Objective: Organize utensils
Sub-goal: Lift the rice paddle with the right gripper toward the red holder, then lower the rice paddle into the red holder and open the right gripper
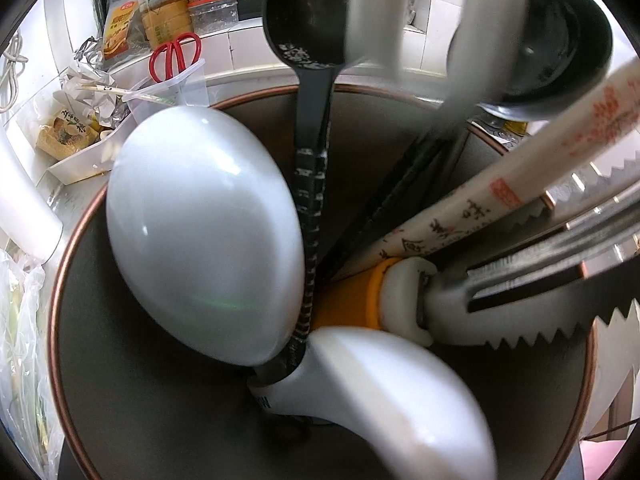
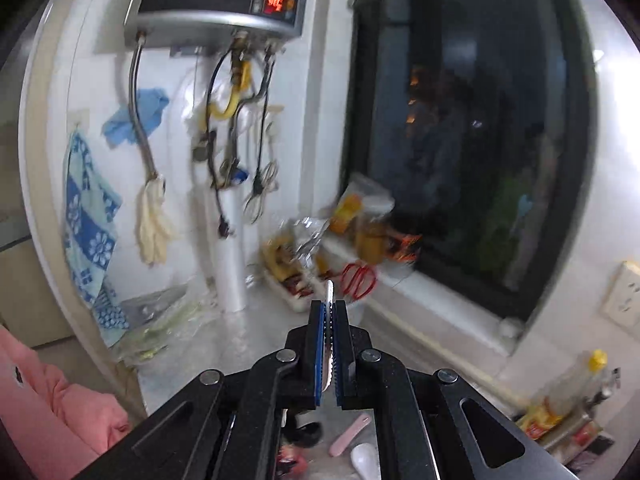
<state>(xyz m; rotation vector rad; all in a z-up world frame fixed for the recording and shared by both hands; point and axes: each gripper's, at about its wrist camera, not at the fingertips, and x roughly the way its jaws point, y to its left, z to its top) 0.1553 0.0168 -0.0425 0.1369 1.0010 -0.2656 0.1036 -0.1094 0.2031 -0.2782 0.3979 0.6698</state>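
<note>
Fingers [image 2: 329, 312] of my right hand clench a thin metal utensil [image 2: 329, 294] mid-frame, probably bound for the copper-rimmed holder [image 1: 80, 240]; left fingers cannot be seen.

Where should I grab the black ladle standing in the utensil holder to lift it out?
Grip the black ladle by its neck just below the bowl, coming from above. It stands upright with the bowl clear of the holder's rim, while white spoons crowd its lower handle.

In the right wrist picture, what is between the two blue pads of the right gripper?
In the right wrist view, a thin silver utensil is clamped edge-on between the pads of the right gripper; its type is unclear.
</note>
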